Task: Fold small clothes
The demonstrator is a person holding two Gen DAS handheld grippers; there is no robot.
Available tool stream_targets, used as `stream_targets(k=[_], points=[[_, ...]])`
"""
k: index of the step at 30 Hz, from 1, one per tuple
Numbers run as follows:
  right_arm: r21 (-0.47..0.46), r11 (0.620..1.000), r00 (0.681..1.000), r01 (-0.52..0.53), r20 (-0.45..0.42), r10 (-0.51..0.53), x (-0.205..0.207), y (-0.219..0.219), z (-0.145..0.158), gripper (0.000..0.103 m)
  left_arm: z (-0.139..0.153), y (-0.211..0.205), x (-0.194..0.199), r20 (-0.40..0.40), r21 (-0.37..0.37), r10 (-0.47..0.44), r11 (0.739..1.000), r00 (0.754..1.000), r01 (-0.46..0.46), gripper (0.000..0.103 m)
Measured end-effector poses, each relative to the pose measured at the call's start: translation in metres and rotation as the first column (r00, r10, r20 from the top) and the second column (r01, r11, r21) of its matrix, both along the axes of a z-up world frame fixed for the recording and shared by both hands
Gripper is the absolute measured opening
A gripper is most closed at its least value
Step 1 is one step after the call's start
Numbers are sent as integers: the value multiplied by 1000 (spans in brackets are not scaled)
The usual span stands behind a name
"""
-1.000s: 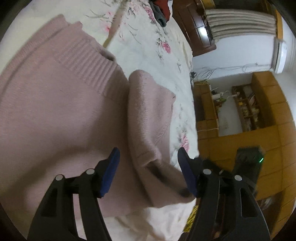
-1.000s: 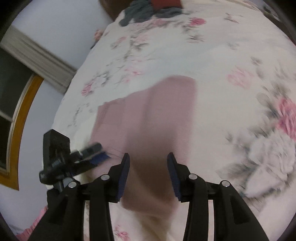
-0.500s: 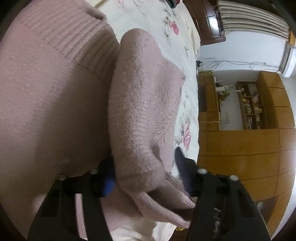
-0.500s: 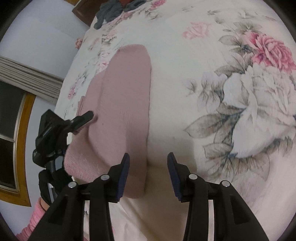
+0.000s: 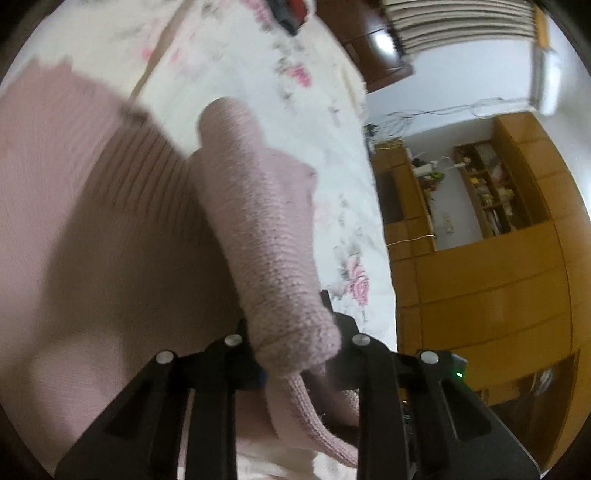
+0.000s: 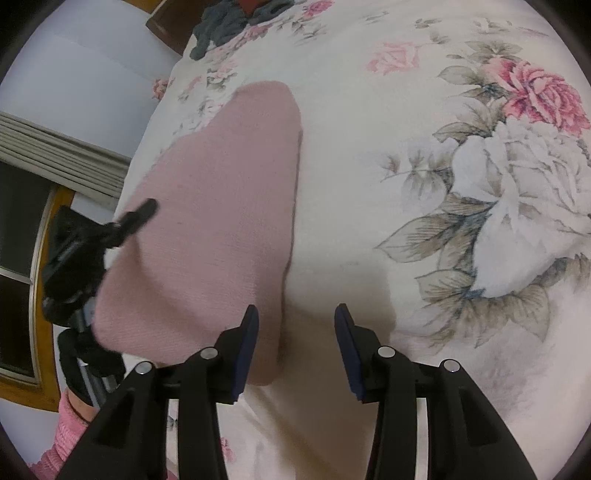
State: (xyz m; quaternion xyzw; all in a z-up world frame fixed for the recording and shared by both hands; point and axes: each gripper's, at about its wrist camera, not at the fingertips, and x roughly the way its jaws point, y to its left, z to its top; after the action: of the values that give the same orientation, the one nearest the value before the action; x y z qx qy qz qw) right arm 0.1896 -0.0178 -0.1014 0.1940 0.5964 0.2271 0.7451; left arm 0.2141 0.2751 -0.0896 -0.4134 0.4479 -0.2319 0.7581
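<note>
The left gripper [image 5: 295, 354] clamps the pink sweater's sleeve [image 5: 266, 236] while the right gripper [image 6: 295, 343] hangs open above the bedsheet [image 6: 424, 147].

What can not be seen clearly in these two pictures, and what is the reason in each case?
- Left wrist view: the left tool's pads, covered by the pink sweater's sleeve.
- Left wrist view: the sweater's collar edge, smeared by motion blur.
- Right wrist view: the sweater's near hem, behind the open right tool.
- Right wrist view: the dark clothes, cut by the top edge.
</note>
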Motion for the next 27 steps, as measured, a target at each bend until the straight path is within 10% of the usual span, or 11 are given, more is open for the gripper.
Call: stream_targets(k=[10,19,27], points=[[45,996,997,-74,24,73,2,47,10,47,30,112,-30,60,98,74,992,995,-79,20],[81,974,978,-210,13,209,-4,121,4,54,-22,181,-47,3,17,98,995,995,-98,21],[93,977,977,-193,-68,200,5,144,-20,65,-68,158,-33,-66,23,22,1000,998,-21,22]])
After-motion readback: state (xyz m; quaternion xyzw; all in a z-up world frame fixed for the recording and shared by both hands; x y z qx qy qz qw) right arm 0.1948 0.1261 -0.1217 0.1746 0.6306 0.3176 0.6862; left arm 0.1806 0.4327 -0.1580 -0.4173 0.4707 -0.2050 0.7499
